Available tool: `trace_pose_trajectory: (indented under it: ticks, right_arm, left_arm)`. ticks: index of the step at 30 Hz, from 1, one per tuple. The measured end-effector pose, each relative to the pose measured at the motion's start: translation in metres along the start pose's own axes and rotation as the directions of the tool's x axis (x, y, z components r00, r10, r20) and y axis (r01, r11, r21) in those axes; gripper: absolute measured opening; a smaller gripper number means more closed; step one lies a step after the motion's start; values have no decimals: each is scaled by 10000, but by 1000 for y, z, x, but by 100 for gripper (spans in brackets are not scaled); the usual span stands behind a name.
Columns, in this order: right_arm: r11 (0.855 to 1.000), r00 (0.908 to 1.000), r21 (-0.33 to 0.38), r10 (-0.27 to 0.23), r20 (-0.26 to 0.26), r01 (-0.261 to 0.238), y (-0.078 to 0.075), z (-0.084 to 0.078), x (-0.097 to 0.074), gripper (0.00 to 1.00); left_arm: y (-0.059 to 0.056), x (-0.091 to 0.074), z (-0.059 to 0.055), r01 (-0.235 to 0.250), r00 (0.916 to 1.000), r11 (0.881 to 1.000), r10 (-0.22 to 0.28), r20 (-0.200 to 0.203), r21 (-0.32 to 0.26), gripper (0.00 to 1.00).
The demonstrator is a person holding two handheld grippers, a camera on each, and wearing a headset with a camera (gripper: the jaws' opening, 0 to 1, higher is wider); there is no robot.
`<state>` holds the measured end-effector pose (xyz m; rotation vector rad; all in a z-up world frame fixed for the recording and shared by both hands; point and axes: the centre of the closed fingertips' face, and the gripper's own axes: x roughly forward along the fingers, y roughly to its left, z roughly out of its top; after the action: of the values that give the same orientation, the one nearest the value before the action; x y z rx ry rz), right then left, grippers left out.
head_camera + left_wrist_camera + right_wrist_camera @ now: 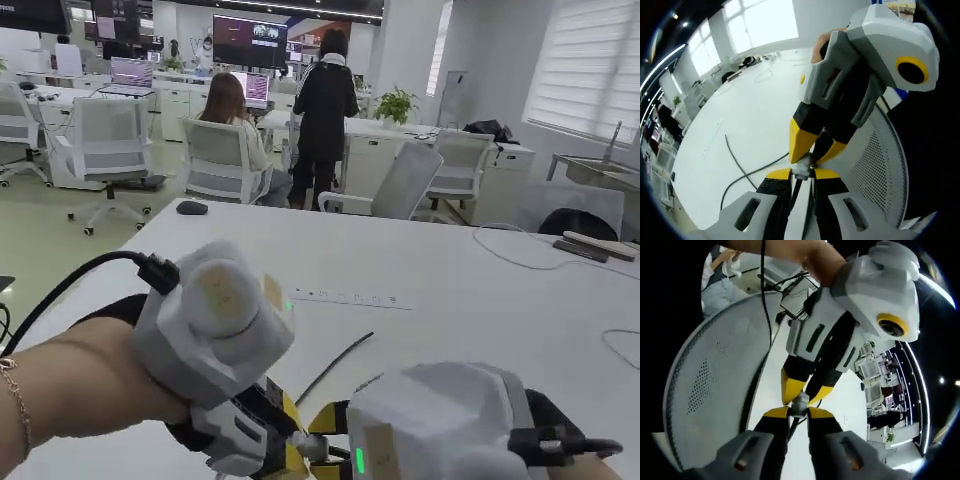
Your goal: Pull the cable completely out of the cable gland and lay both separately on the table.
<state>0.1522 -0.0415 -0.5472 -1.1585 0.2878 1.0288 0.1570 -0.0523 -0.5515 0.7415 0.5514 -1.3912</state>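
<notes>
Head view — cable (336, 364), white table (480, 300); chairs (110, 140) beyond

Honestly nothing is reading clearly here. The monitors (250, 42) up at 12 o'clock are showing something, but it's coming out as blur. The pale strip (345, 298) on the surface (480, 300) is carrying tiny marks I can't make out.
</notes>
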Motion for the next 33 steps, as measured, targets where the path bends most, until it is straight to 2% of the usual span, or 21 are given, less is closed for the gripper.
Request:
trace_pose_trajectory:
  ticks: [3, 6, 9, 10, 11, 13, 14, 16, 17, 18, 19, 20, 23, 24, 25, 26, 28, 30, 31, 32, 33]
  right_arm:
    - [9825, 9983, 1822, 302, 493, -387, -5, -1, -5, 13]
    - [9306, 9887, 3538, 453, 1428, -938, -12, 1, -14, 18]
    - [8952, 9857, 4318, 429, 1631, -1104, -19, -6, -18, 20]
    - [8723, 9838, 4734, 433, 1742, -1223, -21, -9, -18, 20]
    - [8449, 9792, 5145, 499, 1964, -1463, -22, -10, -18, 20]
    - [7968, 9688, 5696, 765, 2358, -2016, -18, -9, -18, 22]
    - [7668, 9599, 5976, 851, 2670, -2342, -17, -6, -19, 24]
    - [7409, 9522, 6230, 732, 2967, -2511, -18, -5, -18, 25]
    - [7370, 9467, 6237, 680, 3150, -2604, -19, -3, -18, 20]
    - [7199, 9390, 6367, 613, 3384, -2764, -19, 0, -19, 17]
    - [6907, 9342, 6596, 663, 3506, -2966, -18, 0, -21, 14]
    - [6895, 9298, 6567, 672, 3619, -3054, -18, 1, -21, 12]
    - [7030, 9341, 6455, 763, 3488, -2985, -15, 3, -20, 12]
    - [7229, 9392, 6262, 934, 3305, -2922, -12, 2, -20, 11]
    - [7550, 9477, 5996, 900, 3061, -2654, -13, 1, -20, 11]
    - [7767, 9528, 5810, 792, 2931, -2434, -14, 1, -19, 11]
    - [8240, 9635, 5290, 715, 2578, -2027, -14, 0, -19, 11]
    - [8574, 9726, 4879, 577, 2254, -1639, -14, 0, -19, 11]
    - [8783, 9761, 4549, 546, 2105, -1472, -14, -1, -18, 11]
    - [9048, 9814, 4055, 594, 1827, -1302, -12, -1, -18, 11]
    - [9132, 9825, 3875, 610, 1760, -1261, -11, -1, -17, 11]
  left_arm:
    - [6, -1, 3, -879, 9959, 9921, 893, -126, 892, 16]
    - [12, -3, 2, -1891, 9783, 9574, 2029, -424, 2182, 16]
    - [12, -5, 10, -2542, 9640, 9271, 2658, -47, 2754, 16]
    - [10, -6, 14, -2703, 9601, 9099, 2791, 177, 3147, 16]
    - [11, -9, 18, -3027, 9499, 8854, 3105, 358, 3528, 16]
    - [11, -12, 22, -3288, 9392, 8543, 3404, 446, 4026, 16]
    - [12, -15, 24, -3540, 9285, 8310, 3674, 544, 4291, 17]
    - [10, -17, 30, -3756, 9190, 7945, 3858, 811, 4773, 17]
    - [8, -16, 29, -3697, 9216, 8018, 3806, 756, 4696, 17]
    - [7, -16, 30, -3705, 9207, 7922, 3821, 792, 4850, 17]
    - [10, -18, 31, -3864, 9104, 7643, 4057, 808, 5163, 17]
    - [9, -17, 30, -3825, 9121, 7688, 4027, 767, 5124, 17]
    - [9, -17, 30, -3741, 9157, 7729, 3954, 719, 5125, 17]
    - [7, -16, 29, -3623, 9199, 7759, 3867, 644, 5164, 17]
    - [7, -15, 29, -3605, 9198, 7739, 3876, 607, 5206, 17]
    - [7, -15, 29, -3621, 9191, 7754, 3895, 594, 5173, 17]
    - [8, -14, 28, -3516, 9283, 8161, 3672, 583, 4587, 16]
    - [9, -14, 28, -3394, 9351, 8378, 3498, 568, 4276, 16]
    - [8, -14, 27, -3295, 9401, 8542, 3363, 559, 4022, 16]
    - [6, -12, 26, -3059, 9500, 8823, 3075, 539, 3577, 16]
    - [5, -12, 25, -2980, 9529, 8900, 2985, 531, 3451, 16]
